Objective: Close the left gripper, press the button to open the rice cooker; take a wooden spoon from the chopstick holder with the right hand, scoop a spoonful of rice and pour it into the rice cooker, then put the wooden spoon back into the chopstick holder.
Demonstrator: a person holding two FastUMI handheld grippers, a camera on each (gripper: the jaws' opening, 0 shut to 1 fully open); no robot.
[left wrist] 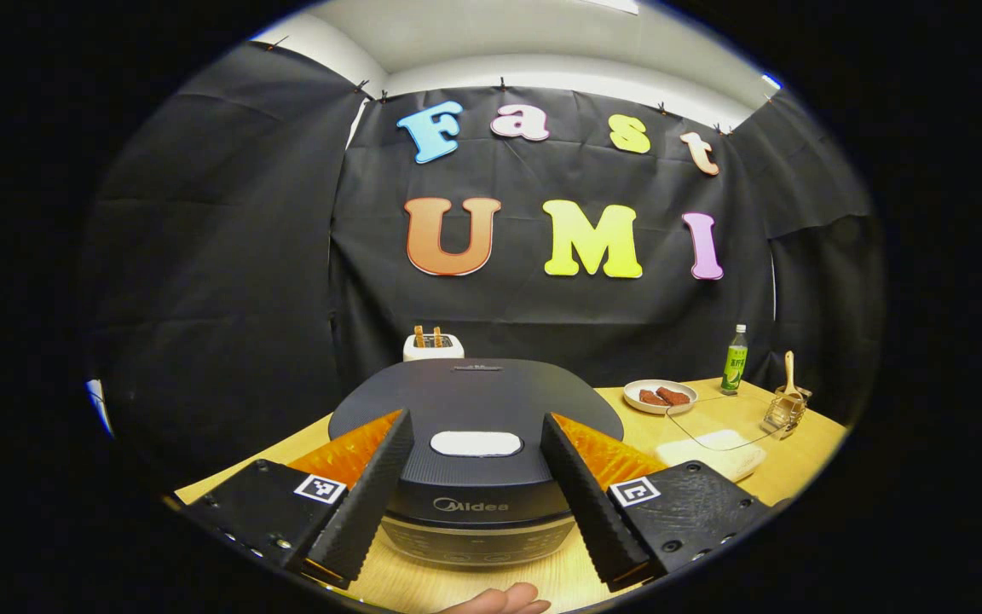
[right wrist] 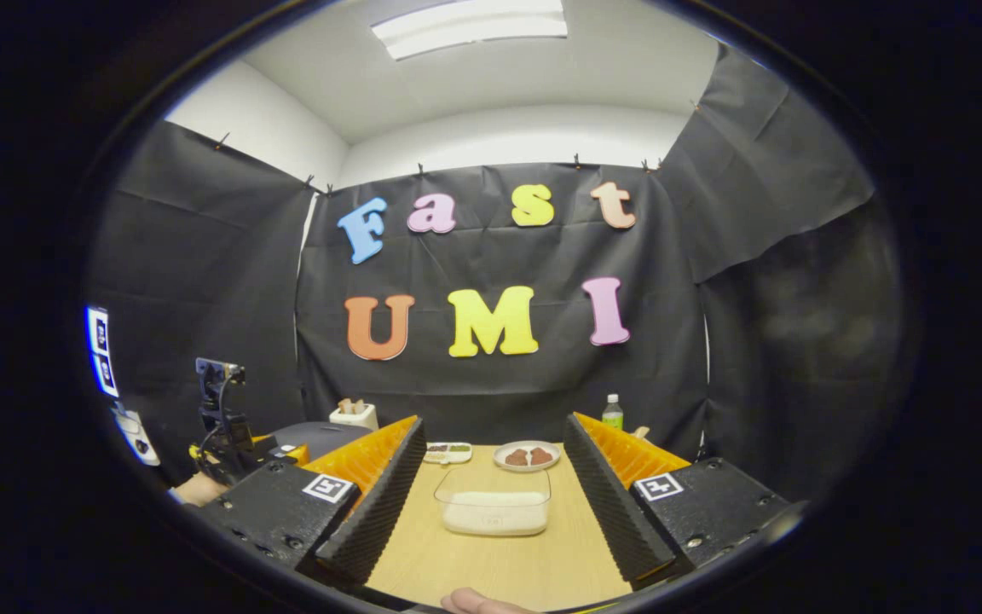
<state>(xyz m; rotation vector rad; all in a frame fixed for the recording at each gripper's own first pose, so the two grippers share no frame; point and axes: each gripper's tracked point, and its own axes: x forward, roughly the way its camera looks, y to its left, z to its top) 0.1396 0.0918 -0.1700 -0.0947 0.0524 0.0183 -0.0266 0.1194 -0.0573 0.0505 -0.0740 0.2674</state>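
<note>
Left gripper view: the left tool (left wrist: 474, 482) is gaping wide before the closed dark round rice cooker (left wrist: 474, 409); the right tool (right wrist: 491, 499) is likewise spreading open around the clear rice tub (right wrist: 495, 510).

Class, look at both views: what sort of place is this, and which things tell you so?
Probably a staged kitchen set in a cloth-walled booth: a rice cooker, a toaster and a clear tub of rice stand on a wooden table.
</note>
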